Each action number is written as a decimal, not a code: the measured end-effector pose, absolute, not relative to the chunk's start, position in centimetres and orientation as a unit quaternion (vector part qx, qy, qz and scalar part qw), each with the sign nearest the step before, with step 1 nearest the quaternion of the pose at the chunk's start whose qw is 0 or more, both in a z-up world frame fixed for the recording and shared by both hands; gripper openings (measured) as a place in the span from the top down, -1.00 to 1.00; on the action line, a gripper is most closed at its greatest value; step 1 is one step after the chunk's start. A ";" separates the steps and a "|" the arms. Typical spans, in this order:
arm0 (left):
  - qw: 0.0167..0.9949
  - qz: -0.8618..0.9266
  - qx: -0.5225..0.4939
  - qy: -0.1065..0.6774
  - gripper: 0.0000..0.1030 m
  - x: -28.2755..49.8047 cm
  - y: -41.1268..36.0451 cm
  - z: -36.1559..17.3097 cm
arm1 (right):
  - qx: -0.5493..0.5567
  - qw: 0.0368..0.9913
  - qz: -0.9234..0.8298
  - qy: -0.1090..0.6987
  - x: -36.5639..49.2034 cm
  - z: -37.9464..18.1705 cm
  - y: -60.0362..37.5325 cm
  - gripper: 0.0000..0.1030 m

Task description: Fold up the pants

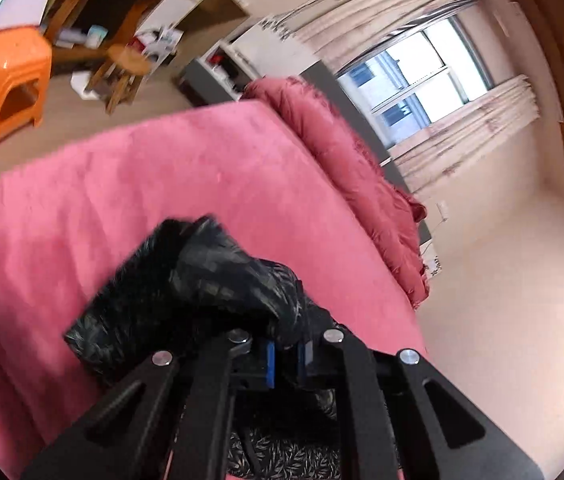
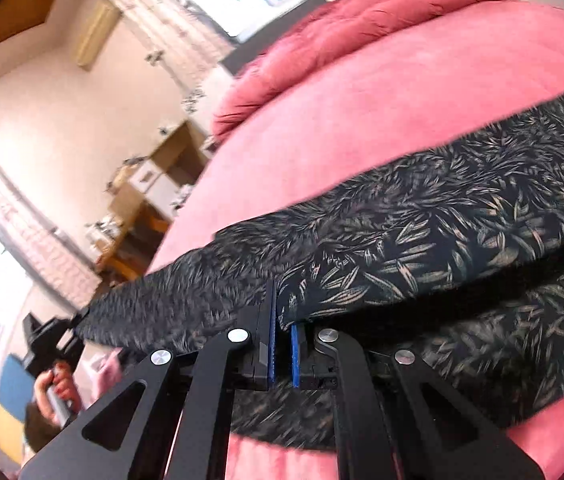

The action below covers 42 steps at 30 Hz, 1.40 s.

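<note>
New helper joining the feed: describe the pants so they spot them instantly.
Find the big pink bed. Stretched across it lie the pants, with both grippers shut on them. They are black with a pale leaf print, the only dark patterned cloth there, unlike the plain red quilt beyond.

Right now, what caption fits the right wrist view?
Right gripper pinching dark leaf-print pants above a pink bed.

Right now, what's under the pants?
Pink bed cover under the pants, visible around them. A second pants layer lies beneath the lifted fold; anything under that is covered.
</note>
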<state>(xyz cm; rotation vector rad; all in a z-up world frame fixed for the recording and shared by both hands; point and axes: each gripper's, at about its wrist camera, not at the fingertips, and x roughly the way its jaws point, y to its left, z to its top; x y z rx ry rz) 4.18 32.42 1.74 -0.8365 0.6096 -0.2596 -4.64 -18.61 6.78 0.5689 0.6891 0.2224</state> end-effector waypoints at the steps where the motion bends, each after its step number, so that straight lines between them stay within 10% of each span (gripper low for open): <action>1: 0.864 -0.118 -0.391 0.296 0.88 3.6 32.6 1.5 | 0.264 0.896 0.111 0.338 -5.2 6.6 -18.3 0.91; 23: 0.866 -0.031 -0.309 0.392 0.77 0.9 31.6 -5.8 | 0.271 0.862 0.103 0.415 -7.2 0.0 -18.8 0.91; 27: 0.883 -0.007 -0.314 0.350 0.05 -0.5 31.8 -4.2 | 0.319 0.849 0.089 0.412 -7.5 0.3 -20.8 0.53; 30: 0.904 0.035 -0.306 0.295 -0.11 -2.3 32.0 -2.2 | 0.352 0.854 0.051 0.380 -8.4 1.3 -23.4 0.09; 42: 0.925 -0.151 -0.172 0.303 -0.35 -0.5 19.5 0.6 | 0.552 0.776 -0.077 0.297 -11.6 0.6 -38.5 0.09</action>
